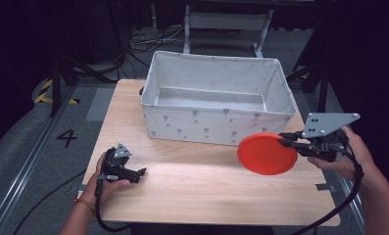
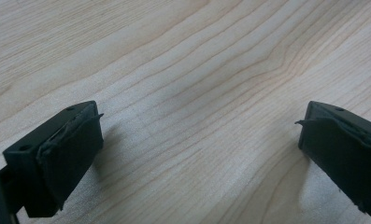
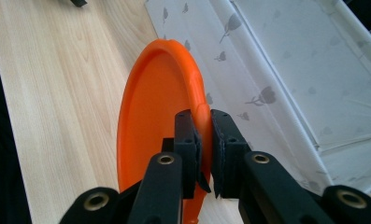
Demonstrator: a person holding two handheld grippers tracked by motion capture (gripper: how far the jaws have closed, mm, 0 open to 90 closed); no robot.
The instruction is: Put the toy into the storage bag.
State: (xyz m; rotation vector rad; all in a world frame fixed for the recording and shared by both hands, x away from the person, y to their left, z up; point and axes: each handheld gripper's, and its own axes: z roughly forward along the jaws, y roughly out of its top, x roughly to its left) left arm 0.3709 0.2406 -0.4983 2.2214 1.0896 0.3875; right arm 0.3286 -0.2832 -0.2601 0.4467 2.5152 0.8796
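Note:
An orange plate (image 1: pixel 266 153) hangs above the right side of the wooden table (image 1: pixel 202 186), just in front of the white fabric box (image 1: pixel 216 100). My right gripper (image 1: pixel 286 139) is shut on the plate's right rim. In the right gripper view the orange plate (image 3: pixel 155 116) stands on edge between the two black pads, with the box wall (image 3: pixel 248 74) to its right. My left gripper (image 1: pixel 142 172) rests low on the table at the front left, held by a hand. In the left gripper view its jaws stand wide apart over bare wood (image 2: pixel 197 93), the left gripper (image 2: pixel 199 144) open with nothing between them.
The white fabric box with a grey flower print is open-topped and shows nothing inside. It stands at the back middle of the table. Dark floor, cables (image 1: pixel 148 44) and a metal frame (image 1: pixel 226 22) lie beyond the table. Grey floor with a painted number (image 1: pixel 67 138) lies left.

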